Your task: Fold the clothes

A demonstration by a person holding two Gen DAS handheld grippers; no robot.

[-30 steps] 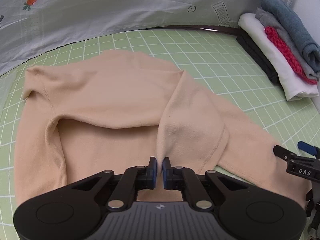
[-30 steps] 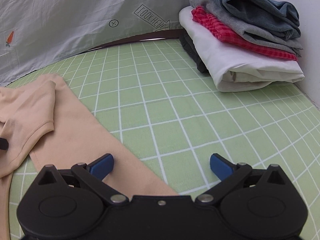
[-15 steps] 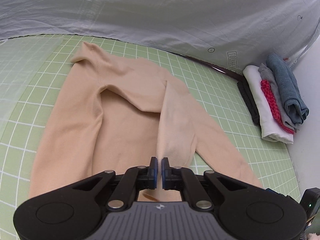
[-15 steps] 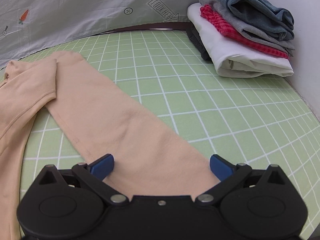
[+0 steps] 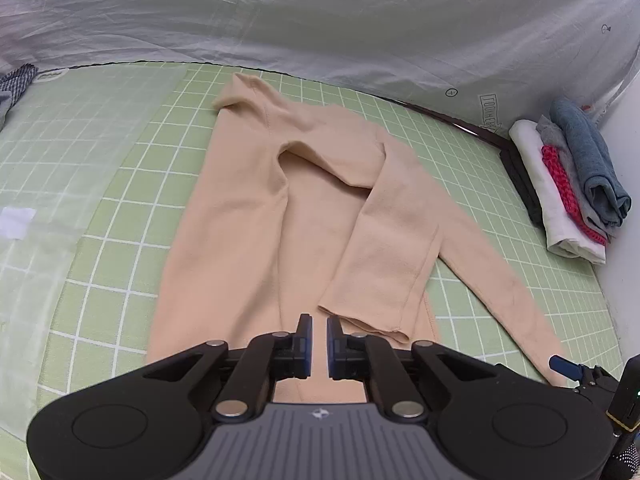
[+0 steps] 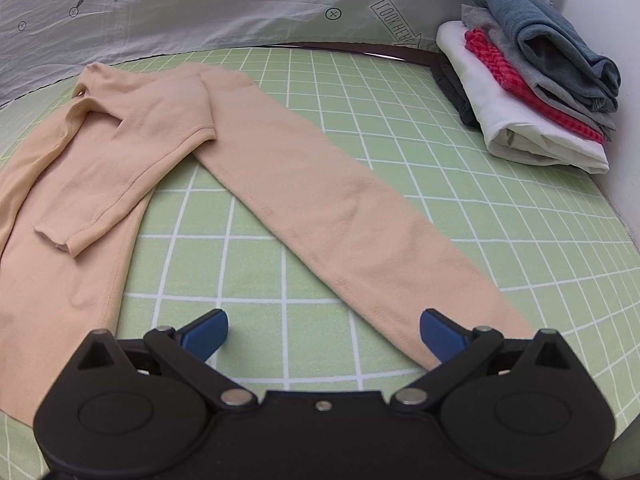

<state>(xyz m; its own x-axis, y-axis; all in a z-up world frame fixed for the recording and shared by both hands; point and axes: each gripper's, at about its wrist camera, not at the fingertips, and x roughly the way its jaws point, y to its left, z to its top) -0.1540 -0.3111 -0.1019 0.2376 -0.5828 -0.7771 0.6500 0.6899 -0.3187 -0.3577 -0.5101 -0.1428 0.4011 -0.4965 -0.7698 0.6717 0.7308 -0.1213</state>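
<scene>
**Peach top lies flat, one sleeve folded in**

A grey checked cloth [image 5: 16, 80] peeks in at the far left edge of the tabletop [image 5: 120, 184], which is covered by a green grid mat. A white patch [image 5: 16, 222] lies on the mat nearer the left edge. The left tool [image 5: 316, 332] hovers over the hem of the peach long-sleeved top [image 5: 248, 240], its pads only narrowly parted and gripping nothing. The top is spread flat across the middle of the tabletop, collar toward the far edge. One sleeve [image 5: 384, 248] is folded over the body, its cuff just beyond the left tool. The other sleeve [image 6: 340, 216] stretches diagonally toward the near right edge. The right tool [image 6: 322, 330] is spread wide and empty, its right pad over this sleeve's cuff end. A stack of folded clothes [image 6: 532, 80] sits at the far right corner. A grey printed sheet [image 6: 240, 4] hangs behind the far edge.
</scene>
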